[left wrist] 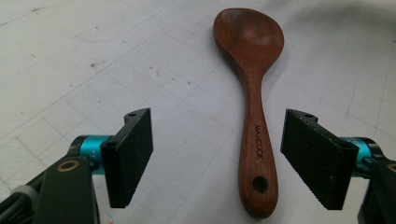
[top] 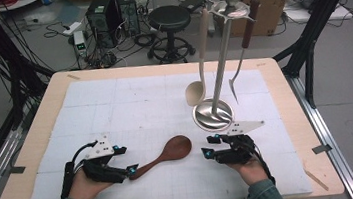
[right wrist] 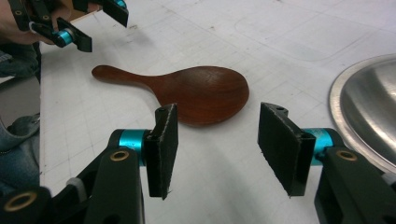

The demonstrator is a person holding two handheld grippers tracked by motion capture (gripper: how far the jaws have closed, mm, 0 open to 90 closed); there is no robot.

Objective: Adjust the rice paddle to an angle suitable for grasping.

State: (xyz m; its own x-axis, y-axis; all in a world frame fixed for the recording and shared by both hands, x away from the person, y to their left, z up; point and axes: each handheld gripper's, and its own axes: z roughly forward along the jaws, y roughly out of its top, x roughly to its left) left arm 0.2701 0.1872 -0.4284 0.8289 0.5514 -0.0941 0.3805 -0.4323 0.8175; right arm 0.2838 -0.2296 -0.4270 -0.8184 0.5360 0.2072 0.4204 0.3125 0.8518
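Observation:
A dark brown wooden spoon (top: pixel 170 152) lies flat on the white gridded mat (top: pixel 115 106), its bowl toward the middle and its handle toward my left gripper (top: pixel 126 159). In the left gripper view the handle end (left wrist: pixel 254 154) lies between the open jaws of the left gripper (left wrist: pixel 219 156), closer to the right-hand pad (left wrist: pixel 317 158), and neither pad presses on it. My right gripper (top: pixel 210 146) stands open just right of the spoon's bowl (right wrist: pixel 205 93), with nothing between the jaws of the right gripper (right wrist: pixel 217 149). The left gripper (right wrist: pixel 93 23) shows beyond the handle in the right gripper view.
A steel utensil stand with a round base (top: pixel 212 115) rises just behind my right gripper, and its rim (right wrist: pixel 364 107) is close on that side. A beige ladle (top: pixel 196 92) and a slim fork (top: pixel 236 85) hang from it. A stool stands behind the table.

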